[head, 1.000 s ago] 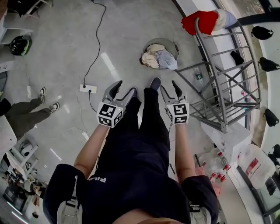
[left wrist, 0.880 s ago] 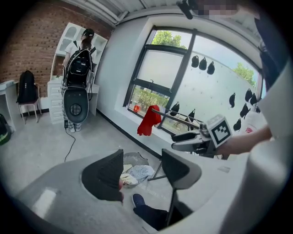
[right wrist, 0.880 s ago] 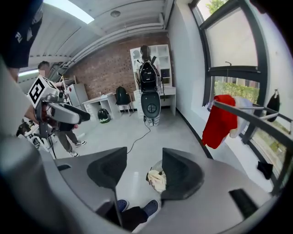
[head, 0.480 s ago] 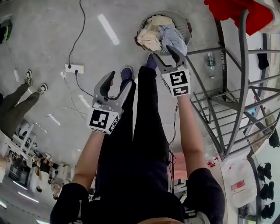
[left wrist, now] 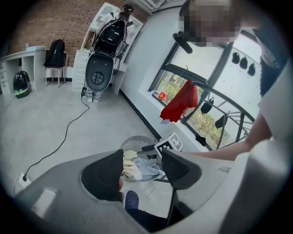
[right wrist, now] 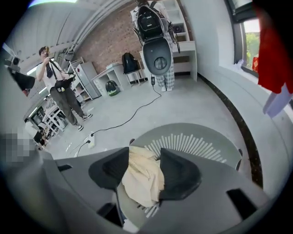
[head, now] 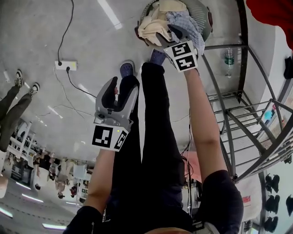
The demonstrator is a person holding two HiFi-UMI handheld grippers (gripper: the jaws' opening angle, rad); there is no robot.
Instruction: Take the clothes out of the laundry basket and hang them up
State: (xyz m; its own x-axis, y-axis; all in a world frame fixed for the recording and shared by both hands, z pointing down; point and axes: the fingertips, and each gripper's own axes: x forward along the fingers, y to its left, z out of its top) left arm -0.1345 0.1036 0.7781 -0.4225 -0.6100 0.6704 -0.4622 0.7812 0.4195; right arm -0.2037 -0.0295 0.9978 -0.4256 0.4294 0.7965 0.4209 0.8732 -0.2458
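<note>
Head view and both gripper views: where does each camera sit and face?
Head view: on the person's head, facing steeply down at the floor; legs, forearms, left gripper and right gripper show.
Left gripper view: on the left gripper, looking past its open, empty jaws toward the laundry basket; a shoe and the right forearm show.
Right gripper view: on the right gripper, looking down into the basket; its jaws have just been closing, a cream garment between them, not clearly pinched; no body part shows.
All three show the basket.

head: steeply down | gripper views: along jaws, close | shared: laundry basket (head: 203, 11)
</note>
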